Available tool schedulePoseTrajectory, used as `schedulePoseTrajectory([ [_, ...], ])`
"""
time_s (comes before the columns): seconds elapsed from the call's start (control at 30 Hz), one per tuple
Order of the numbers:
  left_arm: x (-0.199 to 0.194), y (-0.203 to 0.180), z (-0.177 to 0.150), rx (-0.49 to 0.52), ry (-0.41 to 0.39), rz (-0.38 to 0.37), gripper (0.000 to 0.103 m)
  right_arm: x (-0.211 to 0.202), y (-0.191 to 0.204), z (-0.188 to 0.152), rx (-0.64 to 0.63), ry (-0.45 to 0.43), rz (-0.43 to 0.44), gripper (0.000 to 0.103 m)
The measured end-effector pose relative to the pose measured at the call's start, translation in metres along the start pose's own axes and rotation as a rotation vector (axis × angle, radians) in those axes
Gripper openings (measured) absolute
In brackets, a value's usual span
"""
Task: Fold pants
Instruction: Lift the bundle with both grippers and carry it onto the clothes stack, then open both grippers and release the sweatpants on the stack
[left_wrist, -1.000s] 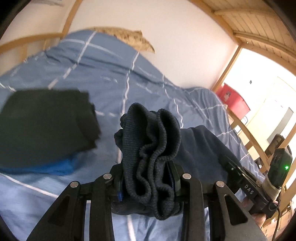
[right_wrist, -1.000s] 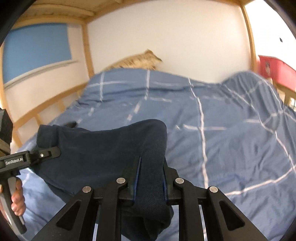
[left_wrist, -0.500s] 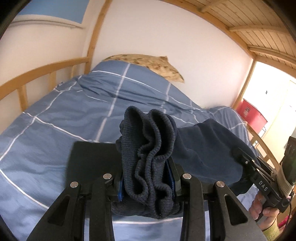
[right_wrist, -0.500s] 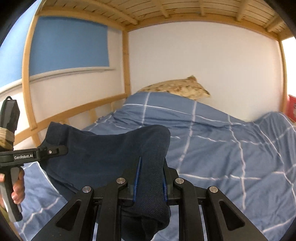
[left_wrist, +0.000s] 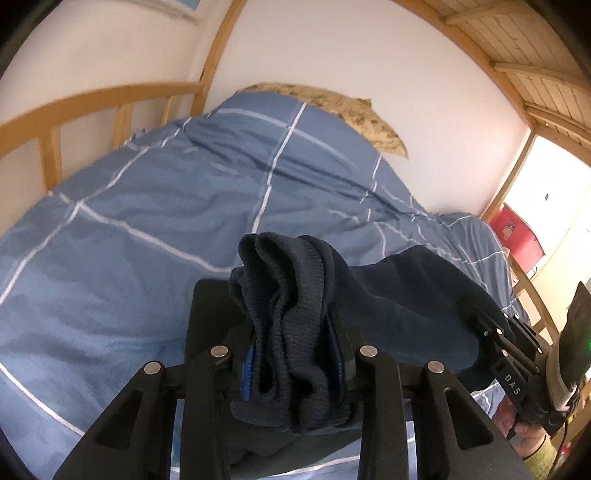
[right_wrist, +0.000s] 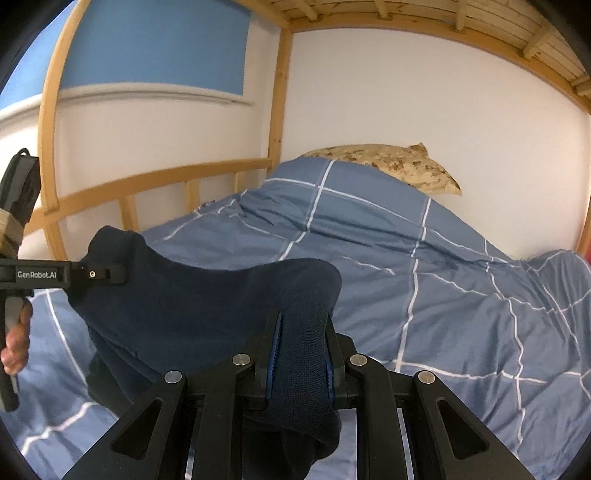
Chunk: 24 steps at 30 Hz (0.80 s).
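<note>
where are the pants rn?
The navy pants hang above the blue checked duvet, stretched between the left gripper, whose jaws are closing on a bunched ribbed edge, and the right gripper.

Matt ribbed-knit navy pants (left_wrist: 291, 306), smooth cotton-like duvet (left_wrist: 147, 206), pale varnished wooden bed frame (right_wrist: 155, 184)

Pants (left_wrist: 406, 295) are covering left gripper (left_wrist: 291, 354) pads and hiding the duvet (left_wrist: 147, 229) underneath. Duvet is burying most of the pillow (right_wrist: 399, 166). Red box (left_wrist: 517, 236) is getting cut by the bed post. Rail (left_wrist: 74, 107) is blurring at left.
</note>
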<state>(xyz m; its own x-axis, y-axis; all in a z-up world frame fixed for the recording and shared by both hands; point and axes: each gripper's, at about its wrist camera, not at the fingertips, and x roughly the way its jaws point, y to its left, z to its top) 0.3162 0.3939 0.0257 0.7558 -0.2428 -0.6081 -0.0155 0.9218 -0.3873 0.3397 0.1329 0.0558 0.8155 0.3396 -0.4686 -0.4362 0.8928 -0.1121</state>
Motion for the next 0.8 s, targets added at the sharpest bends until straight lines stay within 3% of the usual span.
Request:
schedulePoseTrajectory([
  [0.13, 0.005, 0.004, -0.013, -0.003, 0.046, 0.009, 0.036, 0.008, 0.002, -0.013, 0.006, 0.044, -0.020, 0.020],
  [0.27, 0.008, 0.008, -0.017, -0.007, 0.096, 0.106, 0.053, 0.012, -0.004, -0.023, 0.059, 0.106, -0.034, 0.029],
  [0.43, -0.004, 0.006, -0.018, 0.025, 0.104, 0.196, 0.064, 0.020, -0.012, -0.024, 0.088, 0.179, -0.087, 0.045],
  [0.53, -0.009, 0.002, -0.017, 0.044, 0.113, 0.225, 0.067, 0.016, -0.011, -0.020, 0.090, 0.166, -0.069, 0.046],
  [0.63, -0.010, 0.002, -0.015, 0.046, 0.120, 0.243, 0.069, 0.010, -0.011, -0.013, 0.093, 0.143, -0.076, 0.057],
  [0.8, -0.022, -0.004, -0.013, 0.056, 0.081, 0.253, 0.069, 0.007, -0.015, 0.000, 0.074, 0.122, -0.095, 0.057],
])
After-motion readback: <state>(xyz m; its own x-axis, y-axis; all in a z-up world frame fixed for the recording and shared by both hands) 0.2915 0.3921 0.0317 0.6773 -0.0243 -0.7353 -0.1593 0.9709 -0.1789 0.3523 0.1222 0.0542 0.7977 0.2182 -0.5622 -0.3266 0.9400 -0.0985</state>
